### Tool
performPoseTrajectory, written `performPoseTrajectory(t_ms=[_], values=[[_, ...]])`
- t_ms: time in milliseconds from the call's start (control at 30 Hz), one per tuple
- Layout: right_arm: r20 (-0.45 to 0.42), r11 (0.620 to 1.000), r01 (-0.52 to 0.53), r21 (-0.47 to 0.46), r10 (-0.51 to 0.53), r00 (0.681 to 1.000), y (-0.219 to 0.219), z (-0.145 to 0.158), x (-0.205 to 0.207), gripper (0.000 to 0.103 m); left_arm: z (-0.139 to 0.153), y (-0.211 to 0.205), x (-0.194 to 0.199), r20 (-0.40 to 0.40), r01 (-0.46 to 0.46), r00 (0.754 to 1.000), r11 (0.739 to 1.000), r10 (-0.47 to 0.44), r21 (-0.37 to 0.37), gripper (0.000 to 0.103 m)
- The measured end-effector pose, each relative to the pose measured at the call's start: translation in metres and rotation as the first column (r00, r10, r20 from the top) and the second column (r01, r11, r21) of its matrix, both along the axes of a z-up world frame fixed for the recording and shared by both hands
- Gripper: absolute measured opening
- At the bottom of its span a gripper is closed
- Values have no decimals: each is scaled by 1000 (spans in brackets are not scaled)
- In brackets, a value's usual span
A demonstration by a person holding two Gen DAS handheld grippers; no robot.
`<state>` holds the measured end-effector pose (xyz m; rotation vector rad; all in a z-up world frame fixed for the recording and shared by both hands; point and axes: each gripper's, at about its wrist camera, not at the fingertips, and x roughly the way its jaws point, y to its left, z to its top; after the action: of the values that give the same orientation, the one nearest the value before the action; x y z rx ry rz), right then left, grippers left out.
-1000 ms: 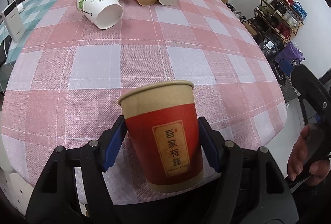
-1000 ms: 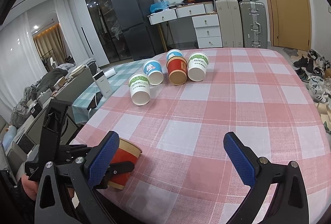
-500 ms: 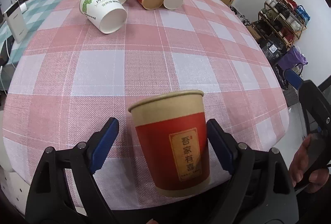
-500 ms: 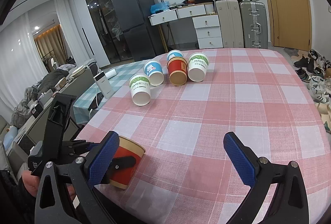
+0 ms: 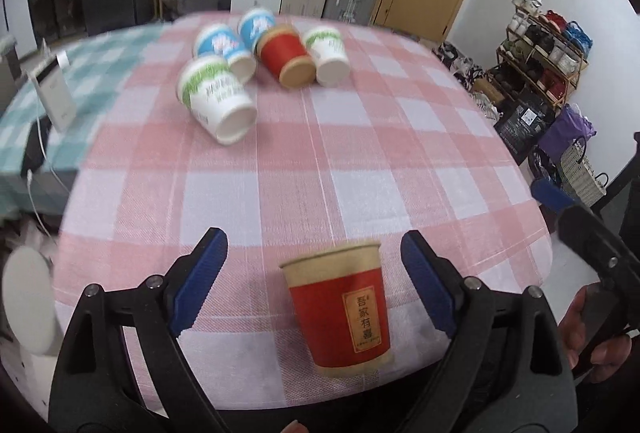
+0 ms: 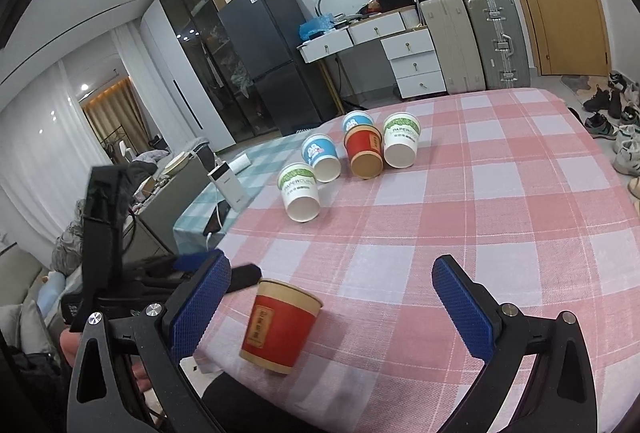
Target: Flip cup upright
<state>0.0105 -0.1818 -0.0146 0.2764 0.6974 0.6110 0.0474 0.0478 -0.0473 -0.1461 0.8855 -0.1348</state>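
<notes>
Red cup (image 5: 340, 307) standing upright, mouth up, near the front edge of the bench (image 5: 280, 161), on the pink-checked cloth. Kraft rim on top, gold label facing the left wrist camera. Same cup (image 6: 282, 325) seen from the right wrist view, base flat on the cloth, nothing touching it.

Left gripper (image 5: 316, 283) released: blue pads spread wide to either side of the cup, clear gaps both sides, no contact. Right gripper (image 6: 340, 307) likewise spread and empty, cup sitting closer to its left pad than to its right. Hand (image 5: 584, 337) visible at lower right of the left view, on the other tool's handle.

Judgement: flip of this cup looks done; step in hand is withdrawal. Best done by pulling the left tool straight back along its own axis, jaws kept wide, no sideways sweep. Light paper cup, close to the bench edge, so one brush from a pad could tip it or push it off.

Further out: five cups on their sides in a cluster at mid-bench. Green-and-white cup (image 5: 216, 99) nearest, mouth toward camera; two blue cups (image 5: 218, 45) behind; second red cup (image 5: 286, 55) beside another green-and-white cup (image 5: 326, 51). Likely next candidates. Left view motion-blurred there, details soft.
</notes>
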Motion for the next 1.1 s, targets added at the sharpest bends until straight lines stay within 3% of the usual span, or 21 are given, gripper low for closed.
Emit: performPoseTrajectory(t_ms=[67,167,267,433,533,700,933,1100], values=[[9,1000,-12,0,12,1000,2,4,-4,103,20,-1,-10,65,-6,998,1000,4,23,89],[11,1000,-26,10,26,1000,4,10,-10,103,48,2,-30,164,-39,986,999,34,29,102],[-20,998,-45,50,46,999,4,14,-15,103,66,2,-51,238,-77,969,995,62,57,102],[-21,997,-41,66,43,999,4,22,-25,103,82,11,-84,296,-146,947,988,126,46,102],[-47,996,-62,57,65,997,8,20,-29,103,81,15,-102,300,-167,942,985,147,42,102],[-204,994,-92,62,103,973,19,-5,-18,103,71,22,-120,275,-186,947,982,167,42,102],[-406,988,-155,22,151,901,49,-53,17,103,46,33,-118,222,-202,956,979,190,36,102],[-470,975,-221,-21,186,863,72,-80,44,103,27,39,-102,190,-199,964,979,187,50,102]])
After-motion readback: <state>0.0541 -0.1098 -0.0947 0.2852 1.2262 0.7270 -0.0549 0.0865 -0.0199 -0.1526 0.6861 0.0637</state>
